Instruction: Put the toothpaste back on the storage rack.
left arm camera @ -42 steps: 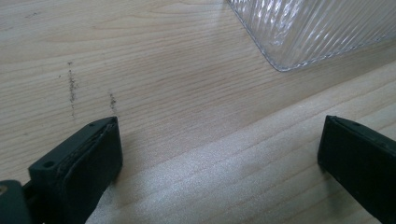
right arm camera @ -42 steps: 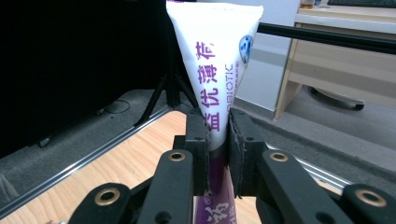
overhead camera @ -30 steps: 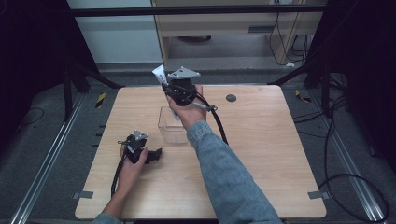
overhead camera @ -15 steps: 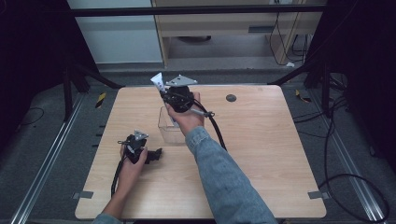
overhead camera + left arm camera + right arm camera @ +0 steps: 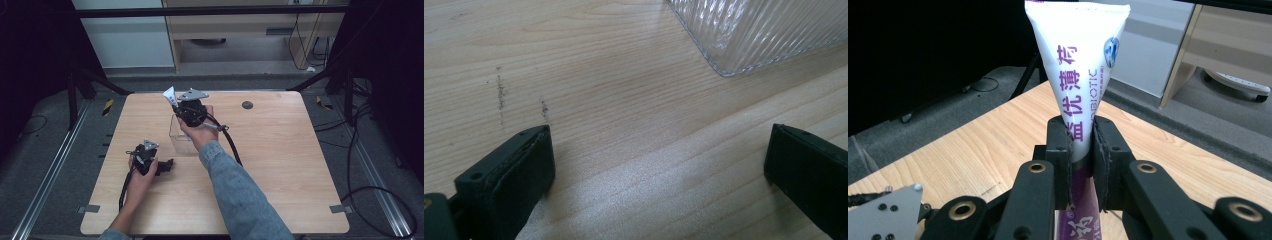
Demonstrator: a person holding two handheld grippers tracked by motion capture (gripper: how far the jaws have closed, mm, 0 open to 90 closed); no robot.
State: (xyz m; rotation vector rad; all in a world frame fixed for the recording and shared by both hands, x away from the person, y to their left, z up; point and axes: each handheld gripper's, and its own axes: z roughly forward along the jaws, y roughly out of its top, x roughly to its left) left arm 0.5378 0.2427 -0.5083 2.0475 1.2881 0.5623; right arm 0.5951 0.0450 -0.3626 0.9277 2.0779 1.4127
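At the near-left of the clear ribbed container (image 5: 181,135), my left gripper (image 5: 165,165) rests low over the wooden table (image 5: 280,165), its jaws spread wide and empty; in the left gripper view a corner of that container (image 5: 769,35) lies just beyond them. To its right, my right gripper (image 5: 176,104) hangs above the container's far edge with its jaws clamped on a white-and-purple toothpaste tube (image 5: 1079,75). I judge this the carry-and-place step: the tube is lifted, not yet in the container. The tube's long axis runs along the jaws, its flat crimped end pointing up and away from me; the cap end, I think, points down toward my hand, though it is hidden. Next I must tilt the tube down over the container, lower it inside, then let go.
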